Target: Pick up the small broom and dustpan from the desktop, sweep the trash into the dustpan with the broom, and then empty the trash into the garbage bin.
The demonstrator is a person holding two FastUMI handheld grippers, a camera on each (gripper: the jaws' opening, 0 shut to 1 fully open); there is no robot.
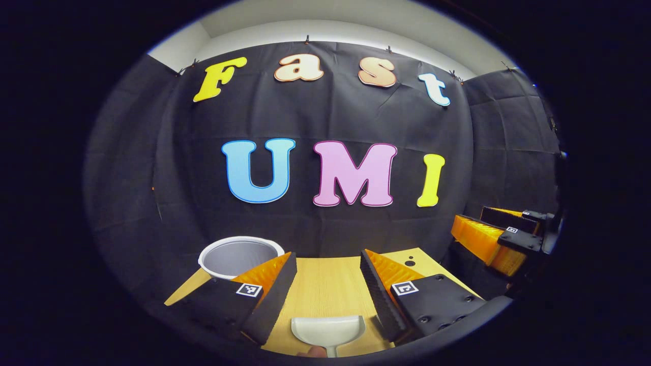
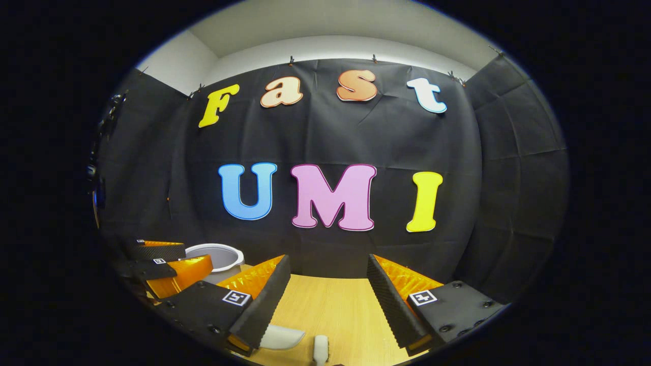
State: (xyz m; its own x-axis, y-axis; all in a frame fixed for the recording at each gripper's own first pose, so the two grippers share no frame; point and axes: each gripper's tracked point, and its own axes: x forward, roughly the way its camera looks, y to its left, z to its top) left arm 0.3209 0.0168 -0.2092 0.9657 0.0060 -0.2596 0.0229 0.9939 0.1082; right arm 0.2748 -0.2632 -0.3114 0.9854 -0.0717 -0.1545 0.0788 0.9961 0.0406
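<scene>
We are hovering both claws above the desktop point(image 1: 325, 290), and we judge that we are at the very start: the pick-up step, with nothing grasped yet. Our left gripper point(image 1: 328, 287) is holding its jaws wide apart, empty, and the dustpan point(image 1: 327, 330) is lying on the wood just below and between its fingertips, its pale scoop facing away from us and its short handle pointing back toward the claw. Our right gripper point(image 2: 328, 290) is likewise spread open and gripping nothing; beneath it, just under the tip of its left finger, we are seeing the dustpan point(image 2: 281, 337) again, and beside that, roughly centred under the open jaws, a pale upright stub point(image 2: 320, 349) that we are taking for the broom's handle, though too little of it is visible to be sure.

The garbage bin point(image 1: 239, 256) is standing ahead and to the left of the left claw, partly hidden behind its left finger. Its white rim is open to us and the grey inside looks empty as far as we can see into it. The dustpan's scoop is also looking bare. We cannot make out any trash on the wood from here.

Next, we judge, each claw needs to drop lower and tilt down: the left onto the dustpan's handle, the right onto the broom.
</scene>
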